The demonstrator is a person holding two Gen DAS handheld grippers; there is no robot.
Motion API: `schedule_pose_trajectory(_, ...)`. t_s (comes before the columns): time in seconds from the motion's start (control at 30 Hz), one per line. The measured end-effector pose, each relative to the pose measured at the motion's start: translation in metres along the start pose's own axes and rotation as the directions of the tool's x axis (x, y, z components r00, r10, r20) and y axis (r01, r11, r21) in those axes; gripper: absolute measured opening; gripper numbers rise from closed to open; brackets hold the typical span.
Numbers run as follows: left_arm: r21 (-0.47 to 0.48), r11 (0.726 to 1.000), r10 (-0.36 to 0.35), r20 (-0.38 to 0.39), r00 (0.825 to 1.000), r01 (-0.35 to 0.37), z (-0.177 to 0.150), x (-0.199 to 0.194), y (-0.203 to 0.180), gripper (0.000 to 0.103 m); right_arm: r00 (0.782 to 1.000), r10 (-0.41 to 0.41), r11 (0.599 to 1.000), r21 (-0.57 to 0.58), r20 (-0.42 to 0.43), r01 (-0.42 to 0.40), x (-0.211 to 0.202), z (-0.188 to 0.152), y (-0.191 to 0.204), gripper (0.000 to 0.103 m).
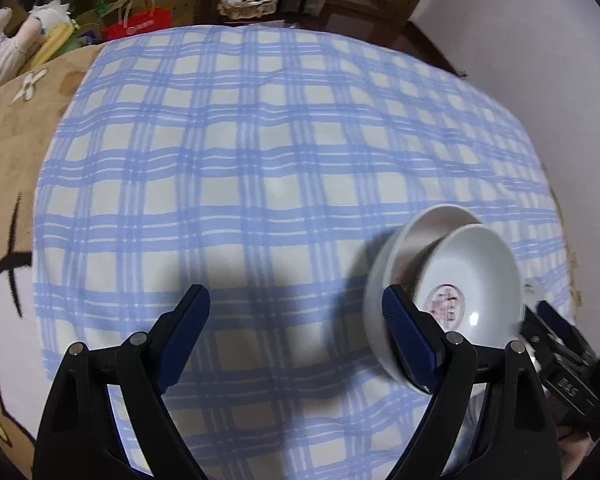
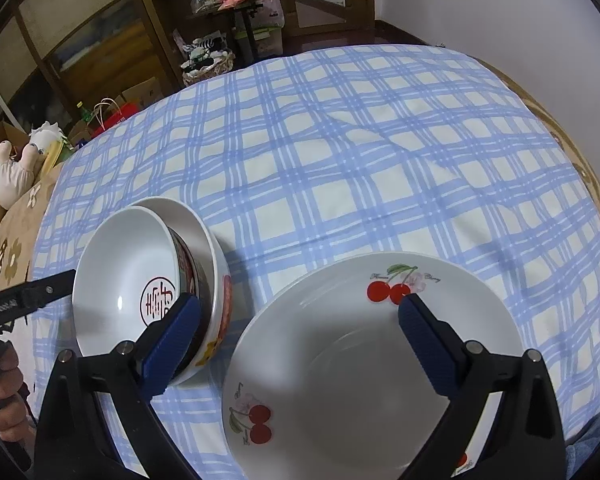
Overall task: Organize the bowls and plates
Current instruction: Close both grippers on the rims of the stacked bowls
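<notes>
Two white bowls are nested and tilted on the blue checked cloth; the inner bowl (image 2: 127, 276) has a red emblem inside, the outer bowl (image 2: 215, 280) has red and yellow print outside. They also show in the left wrist view (image 1: 460, 276). A white cherry plate (image 2: 360, 360) lies flat to their right. My right gripper (image 2: 300, 320) is open, its left finger touching the bowls' side and its right finger over the plate. My left gripper (image 1: 295, 312) is open and empty, its right finger next to the bowls. The left gripper's side (image 2: 27, 300) reaches the inner bowl's rim.
The blue checked cloth (image 1: 259, 140) covers a bed, with a brown flowered blanket (image 1: 7, 140) at the left. Soft toys (image 2: 15, 168) lie at the far left. Paper bags (image 1: 143, 20), a basket (image 2: 207, 64) and wooden shelves (image 2: 159, 20) stand beyond the far edge.
</notes>
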State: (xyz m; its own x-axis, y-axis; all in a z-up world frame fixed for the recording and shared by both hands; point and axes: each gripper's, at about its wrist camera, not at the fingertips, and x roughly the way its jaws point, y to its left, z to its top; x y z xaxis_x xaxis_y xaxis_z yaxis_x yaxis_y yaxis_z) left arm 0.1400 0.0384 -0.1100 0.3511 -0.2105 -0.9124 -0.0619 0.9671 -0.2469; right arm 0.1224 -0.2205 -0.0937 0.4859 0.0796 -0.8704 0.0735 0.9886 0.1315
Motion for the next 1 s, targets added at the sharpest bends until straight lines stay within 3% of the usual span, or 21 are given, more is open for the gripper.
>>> schedule_pose_trajectory(0.6, 0.025, 0.999, 0.027, -0.031, 0.999, -0.026, -0.005, 0.011, -0.011, 0.087, 1.000, -0.002, 1.000, -0.013, 0.009, 0.002, -0.001, 0.000, 0.003, 0.100)
schedule_pose_trajectory(0.83, 0.058, 0.997, 0.043, -0.004, 0.999, -0.043, -0.006, 0.010, -0.012, 0.086, 0.997, 0.081, 0.997, -0.001, 0.006, -0.081, -0.003, 0.000, 0.005, 0.074)
schedule_pose_trajectory(1.0, 0.070, 0.997, 0.011, -0.007, 1.000, -0.010, -0.006, 0.009, -0.014, 0.073, 0.991, 0.135, 0.991, 0.020, -0.024, -0.134, 0.002, 0.000, 0.005, 0.051)
